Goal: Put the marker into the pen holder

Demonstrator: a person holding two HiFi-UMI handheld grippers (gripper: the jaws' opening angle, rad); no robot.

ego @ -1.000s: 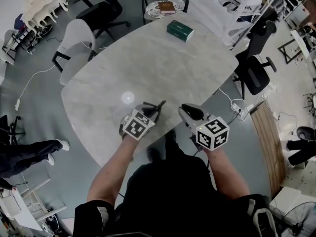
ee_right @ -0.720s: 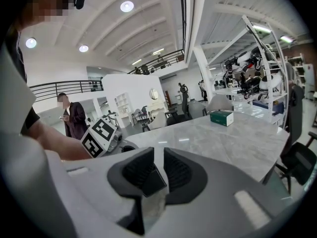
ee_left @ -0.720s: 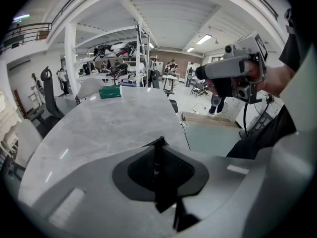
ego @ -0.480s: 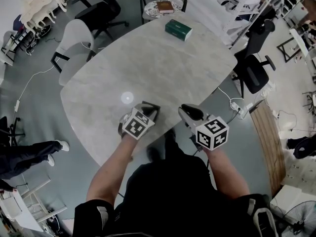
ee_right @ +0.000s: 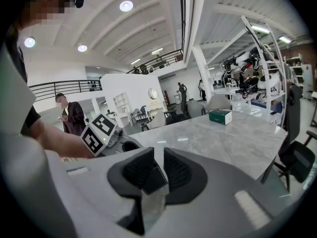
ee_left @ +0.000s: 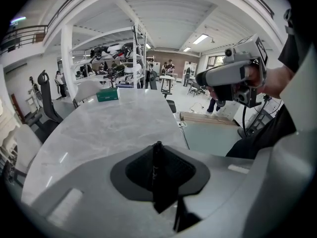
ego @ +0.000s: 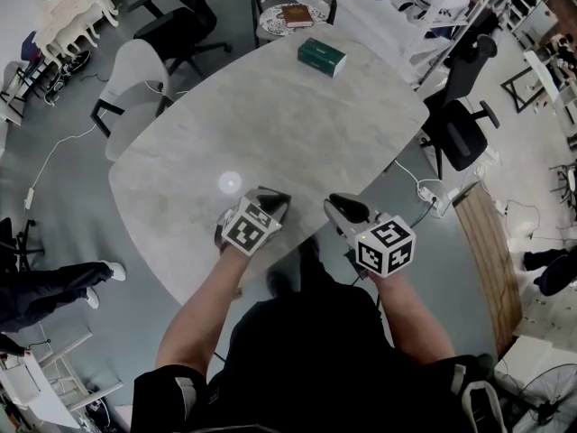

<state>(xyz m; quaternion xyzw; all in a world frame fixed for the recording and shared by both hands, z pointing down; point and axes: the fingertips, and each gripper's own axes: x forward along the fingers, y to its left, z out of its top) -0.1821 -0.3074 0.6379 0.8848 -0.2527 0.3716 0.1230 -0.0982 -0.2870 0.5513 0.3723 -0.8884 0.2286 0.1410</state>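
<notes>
No marker and no pen holder show in any view. Both grippers hover over the near edge of the grey marble table [ego: 270, 106]. My left gripper [ego: 278, 198] is shut, and in the left gripper view its black pads [ee_left: 157, 150] meet in a thin line with nothing between them. My right gripper [ego: 335, 202] hangs just off the table's near right edge. Its pads [ee_right: 138, 170] stand a narrow gap apart and hold nothing. The right gripper [ee_left: 233, 76] also shows in the left gripper view, held in a hand.
A green box [ego: 322, 57] lies at the table's far end. A white chair [ego: 135, 70] stands at the left, a black office chair [ego: 464, 138] at the right, and a round stool with a book [ego: 293, 13] beyond the table. A person [ee_right: 72, 115] stands far off.
The left gripper's jaws were spread a second ago and have since closed. Both grippers stay over the near table edge; the head view has shifted slightly.
</notes>
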